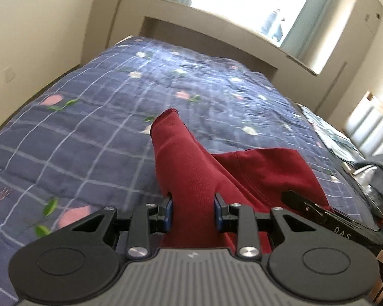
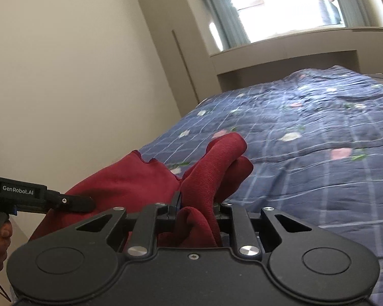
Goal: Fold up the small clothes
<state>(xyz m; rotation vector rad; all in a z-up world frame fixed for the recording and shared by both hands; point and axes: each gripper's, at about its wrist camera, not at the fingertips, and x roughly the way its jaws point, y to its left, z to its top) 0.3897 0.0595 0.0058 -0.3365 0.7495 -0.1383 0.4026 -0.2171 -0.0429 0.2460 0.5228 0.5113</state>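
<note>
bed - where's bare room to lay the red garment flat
The blue checked quilt lies bare ahead and to the left of the red garment, out to the wall and window side. It is crowded at the right edge, where a grey heap sits.

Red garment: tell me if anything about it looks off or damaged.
No damage shows. The red garment is bunched, not flat: a thick wad fills the left claw, another the right claw, and folds stick up past both. It hangs above the quilt.
</note>
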